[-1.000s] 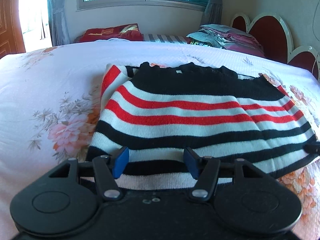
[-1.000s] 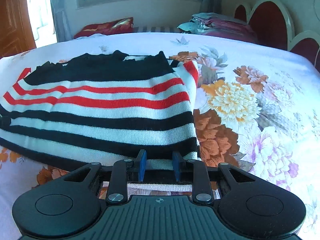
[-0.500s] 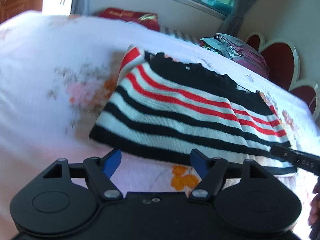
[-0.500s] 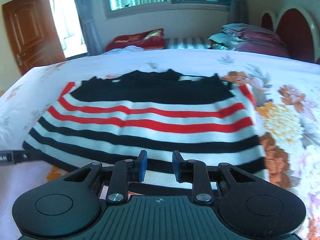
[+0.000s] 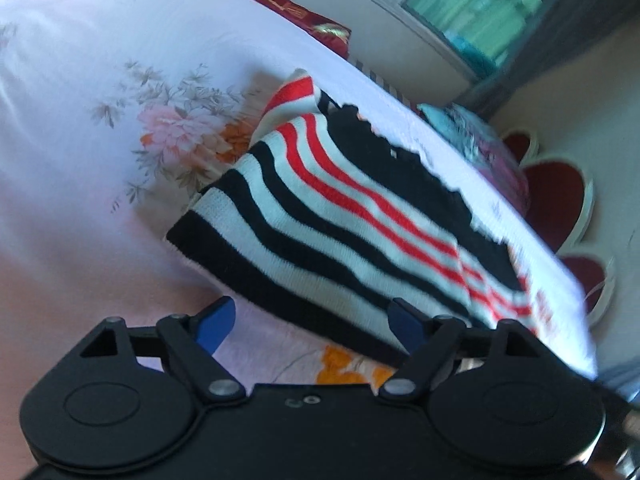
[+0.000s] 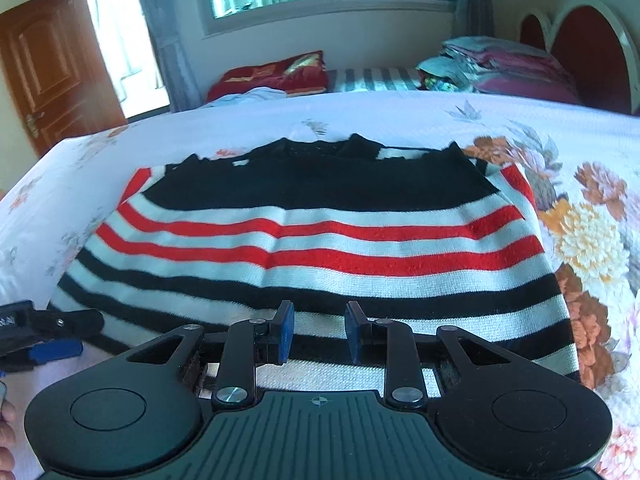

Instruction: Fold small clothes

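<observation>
A knitted sweater (image 5: 360, 216) with black, white and red stripes lies flat on the flowered bed sheet (image 5: 80, 200). My left gripper (image 5: 312, 312) hovers at the sweater's near left hem, tilted, and its jaws are opening wide. No pad touches the cloth. My right gripper (image 6: 320, 320) sits low over the middle of the near hem of the sweater (image 6: 320, 240). Its blue pads stand a narrow gap apart, with unpinched fabric showing behind them. One of the left gripper's fingers (image 6: 56, 350) shows at the left edge of the right wrist view.
A stack of folded clothes (image 6: 500, 68) lies by the red headboard (image 6: 592, 48). A red cushion (image 6: 272, 76) lies under the window and a wooden door (image 6: 52, 80) stands at the left. A person's fingers (image 6: 6, 416) show at the lower left edge.
The left gripper has drawn back off the hem, rolled to a tilt and spread its jaws wider. The right gripper has slid left along the hem from the right corner toward the middle.
</observation>
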